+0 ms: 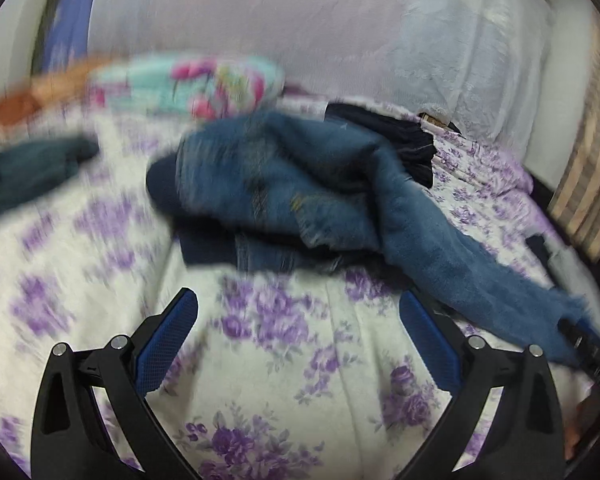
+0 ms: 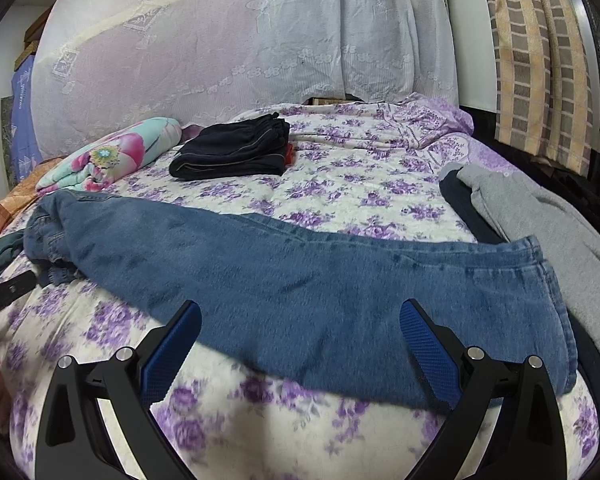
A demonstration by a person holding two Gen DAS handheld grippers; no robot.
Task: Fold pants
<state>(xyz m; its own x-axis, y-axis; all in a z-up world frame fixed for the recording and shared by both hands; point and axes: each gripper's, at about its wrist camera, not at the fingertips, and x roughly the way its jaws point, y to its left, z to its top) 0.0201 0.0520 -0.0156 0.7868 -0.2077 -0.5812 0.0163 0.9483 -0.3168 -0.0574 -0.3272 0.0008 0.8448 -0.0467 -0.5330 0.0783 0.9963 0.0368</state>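
Lying limp across the bed [image 2: 340, 184], the jeans [image 2: 300, 276] look thick, floppy denim, probably best pinched at hem or waistband; left gripper [image 1: 298, 336] and right gripper [image 2: 300, 340] both gape wide, holding nothing.

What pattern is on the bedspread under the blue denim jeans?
The quilted bedspread is white with purple flowers, under the blue denim jeans; clearest in the right wrist view.

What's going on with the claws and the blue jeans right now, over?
Left claw open, empty. Right claw open over the jeans, gripping nothing. Jeans lie stretched across the bed, waist end bunched, unfolded. Grey garment beside the leg hems.
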